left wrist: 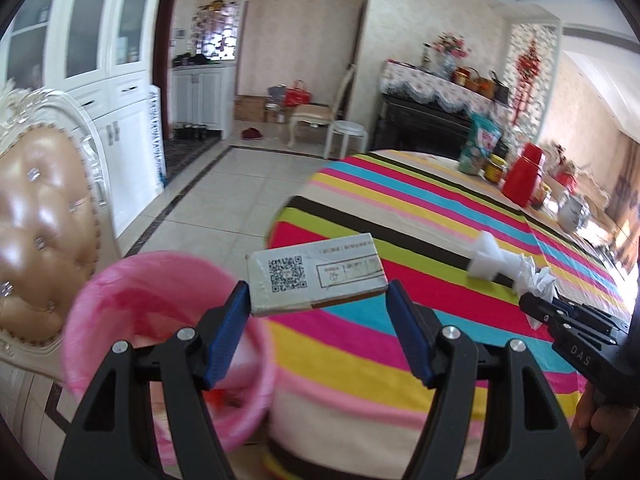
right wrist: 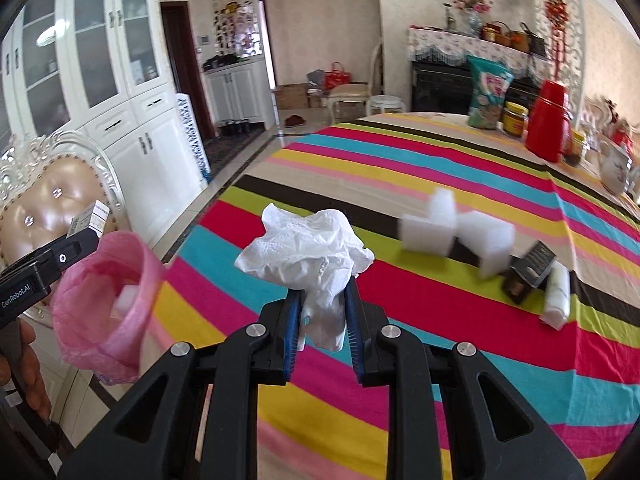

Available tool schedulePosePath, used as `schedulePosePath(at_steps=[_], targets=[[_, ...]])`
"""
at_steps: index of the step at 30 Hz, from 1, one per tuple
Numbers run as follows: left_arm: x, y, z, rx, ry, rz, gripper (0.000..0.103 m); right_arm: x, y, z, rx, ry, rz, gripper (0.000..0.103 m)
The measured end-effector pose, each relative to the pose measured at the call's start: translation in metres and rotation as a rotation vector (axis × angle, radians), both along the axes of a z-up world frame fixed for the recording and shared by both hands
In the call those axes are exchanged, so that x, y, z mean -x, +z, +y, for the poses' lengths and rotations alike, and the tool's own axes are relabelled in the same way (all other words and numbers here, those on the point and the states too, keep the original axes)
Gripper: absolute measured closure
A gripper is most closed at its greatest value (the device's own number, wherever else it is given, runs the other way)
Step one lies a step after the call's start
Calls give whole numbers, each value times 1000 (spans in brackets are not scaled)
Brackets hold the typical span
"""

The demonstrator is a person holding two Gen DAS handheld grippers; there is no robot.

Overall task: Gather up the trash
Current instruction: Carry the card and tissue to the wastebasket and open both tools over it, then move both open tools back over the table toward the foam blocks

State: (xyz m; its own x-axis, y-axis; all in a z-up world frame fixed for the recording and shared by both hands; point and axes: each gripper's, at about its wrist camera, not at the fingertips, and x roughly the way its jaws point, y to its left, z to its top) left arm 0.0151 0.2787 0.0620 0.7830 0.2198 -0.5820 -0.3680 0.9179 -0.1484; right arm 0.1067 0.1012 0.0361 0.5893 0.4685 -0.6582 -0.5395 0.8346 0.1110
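Carry-to-bin step. Left gripper (left wrist: 316, 300) clamps small carton (left wrist: 316, 276) beside pink-lined bin (left wrist: 160, 344). Right gripper (right wrist: 322, 308) pinches crumpled tissue (right wrist: 308, 252) over striped tablecloth (right wrist: 440, 168). Next: centre over bin, release. Foam blocks (right wrist: 456, 228), probably trash, remain.

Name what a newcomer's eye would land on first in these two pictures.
The bright striped tablecloth fills the middle. A crumpled white tissue sits pinched in the right gripper, and a flat box with a QR code spans the left gripper, beside the pink-lined bin.

Foam blocks (right wrist: 456, 232) motion-blurred; pink bin (left wrist: 168, 344) bottom hidden, blurred.
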Motion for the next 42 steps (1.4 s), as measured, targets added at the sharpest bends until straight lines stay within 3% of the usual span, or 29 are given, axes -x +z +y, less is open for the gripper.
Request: schedulePosePath(at_steps=[14, 32, 34, 35, 36, 37, 42], targets=[[84, 6, 98, 25, 186, -31, 36, 47, 15, 130, 1, 217, -23, 81], [114, -11, 144, 60, 271, -5, 35, 78, -13, 227, 39, 393, 6, 79], [115, -13, 147, 77, 266, -6, 35, 79, -16, 234, 35, 415, 20, 74], [115, -15, 148, 80, 266, -2, 34, 80, -18, 237, 35, 423, 23, 63], [115, -15, 149, 82, 272, 0, 29, 80, -19, 240, 30, 426, 20, 46], [115, -17, 150, 88, 277, 1, 27, 81, -19, 241, 26, 428, 14, 38], [117, -19, 155, 101, 291, 4, 25, 77, -23, 242, 43, 426, 1, 34]])
